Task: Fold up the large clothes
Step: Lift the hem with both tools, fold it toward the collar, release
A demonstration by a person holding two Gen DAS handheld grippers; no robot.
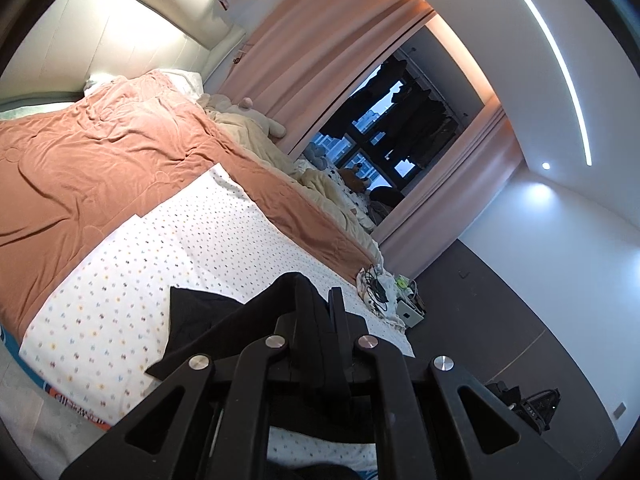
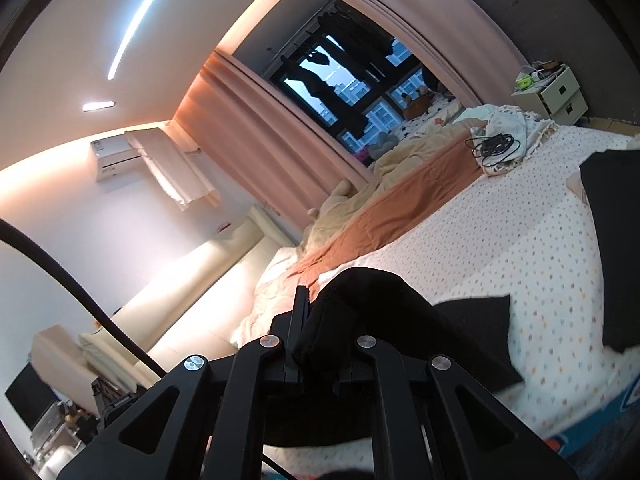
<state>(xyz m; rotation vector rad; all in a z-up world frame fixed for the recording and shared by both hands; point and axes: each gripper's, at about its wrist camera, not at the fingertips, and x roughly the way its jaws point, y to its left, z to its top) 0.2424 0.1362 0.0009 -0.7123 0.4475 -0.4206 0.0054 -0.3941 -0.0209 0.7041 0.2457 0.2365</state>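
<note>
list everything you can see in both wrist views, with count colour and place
black cloth garment: 1, black, on the dotted sheet, pinched by both grippers
white dotted bed sheet: 1, white with coloured dots, covers the near bed
orange quilted blanket: 1, orange, beyond the sheet
cream rumpled blanket: 1, cream, by the window
pink curtains: pink, frame the window
tangled black cable: 1, black, far bed corner
white drawer unit: 1, white, past the bed
white air conditioner: 1, white, on the wall
left gripper: 1, black, shut on garment
right gripper: 1, black, shut on garment

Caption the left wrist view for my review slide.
Left hand-held gripper shut on black garment, lifting it over the dotted bedsheet.
</note>
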